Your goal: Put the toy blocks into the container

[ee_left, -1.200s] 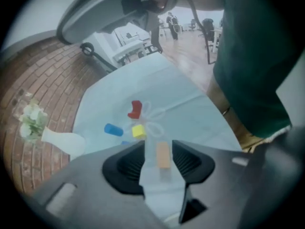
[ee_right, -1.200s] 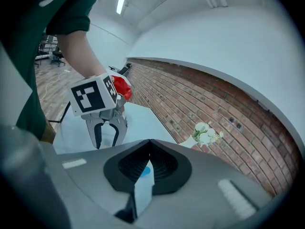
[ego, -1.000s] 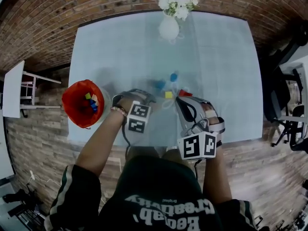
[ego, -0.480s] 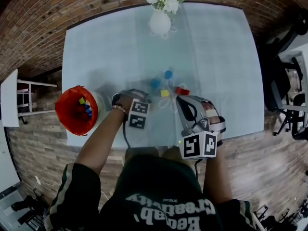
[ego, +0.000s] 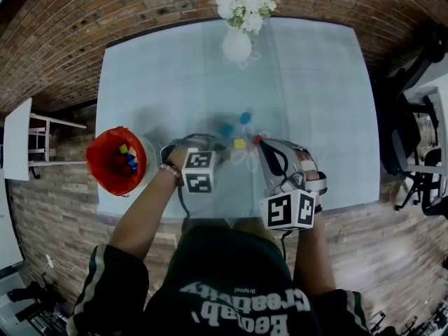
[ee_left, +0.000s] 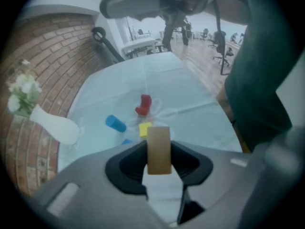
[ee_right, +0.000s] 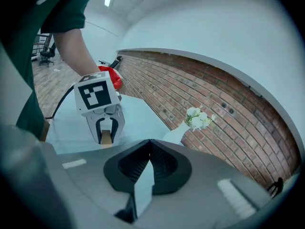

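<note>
1. Left hand-held gripper [ee_right: 106, 133]: it points steeply down over the near part of the table [ego: 315, 82]. Its jaws have just been closing and clamp a tan block [ee_left: 158, 149], which stands upright between the pads.
2. Right hand-held gripper [ee_right: 148, 147]: the jaws are together with nothing between them. It sits to the right of the left one, over the near part of the table.
3. Loose blocks on the table: a red block [ee_left: 143, 105], a blue cylinder [ee_left: 116, 123], a yellow block [ee_left: 145, 129] and a second blue block [ego: 225, 128] lie in a close cluster just beyond the tips of both grippers. The yellow block lies just nearer than the red one.
4. Container: a red bucket [ego: 105, 173] is at the table's near left edge, well apart from the cluster. Whether it stands on the table or beside it cannot be told. It holds several small blocks [ego: 127, 158], with yellow and blue ones visible.
5. Other items: a white vase [ego: 236, 44] with white flowers [ego: 245, 4] stands at the far edge of the table.
</note>
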Motion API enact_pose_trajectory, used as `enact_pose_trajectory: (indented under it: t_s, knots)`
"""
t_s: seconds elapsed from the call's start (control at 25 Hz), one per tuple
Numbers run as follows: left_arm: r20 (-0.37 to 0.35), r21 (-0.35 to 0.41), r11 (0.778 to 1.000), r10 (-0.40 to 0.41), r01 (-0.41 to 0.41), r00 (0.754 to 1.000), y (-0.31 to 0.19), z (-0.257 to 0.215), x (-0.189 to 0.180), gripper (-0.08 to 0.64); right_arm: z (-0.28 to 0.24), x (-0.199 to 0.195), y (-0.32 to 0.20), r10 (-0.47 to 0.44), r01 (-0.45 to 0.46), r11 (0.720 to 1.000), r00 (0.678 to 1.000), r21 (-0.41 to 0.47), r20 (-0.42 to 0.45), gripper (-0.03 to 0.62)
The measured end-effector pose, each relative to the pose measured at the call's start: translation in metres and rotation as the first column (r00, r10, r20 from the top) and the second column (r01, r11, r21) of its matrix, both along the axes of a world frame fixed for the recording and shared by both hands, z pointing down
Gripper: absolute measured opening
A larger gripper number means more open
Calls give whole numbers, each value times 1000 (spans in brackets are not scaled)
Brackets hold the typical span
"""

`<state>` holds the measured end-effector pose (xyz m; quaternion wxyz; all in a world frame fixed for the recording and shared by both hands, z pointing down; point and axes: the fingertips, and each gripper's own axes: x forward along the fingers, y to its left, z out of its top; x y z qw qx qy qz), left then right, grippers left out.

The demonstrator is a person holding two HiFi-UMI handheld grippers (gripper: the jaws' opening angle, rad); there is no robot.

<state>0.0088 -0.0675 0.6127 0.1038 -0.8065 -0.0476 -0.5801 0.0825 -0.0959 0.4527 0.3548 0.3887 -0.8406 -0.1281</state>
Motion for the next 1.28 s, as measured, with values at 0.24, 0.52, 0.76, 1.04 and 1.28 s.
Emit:
enact_pose_trajectory:
  t_s: [0.24,0.52,0.76,1.04,1.28]
  knots:
    - [-188,131,961,-219,245,957,-17,-81,15,147,-25,-6,-7,-32,30,998,999,48,32,6]
    - [-419,205,850,-372,485,829,-25,-160,14,147,-51,-21,-5,-58,51,994,996,93,69,6]
    - [-611,214,733,-415,646,674,-23,-209,-3,147,-70,-27,1,-62,53,994,994,98,95,6]
    - [-581,257,704,-435,662,688,-21,-207,-26,147,-78,-49,2,-105,94,989,989,113,103,6]
    - [-573,288,607,-511,741,641,-21,-211,-85,147,-80,-117,1,-247,233,967,958,105,143,6]
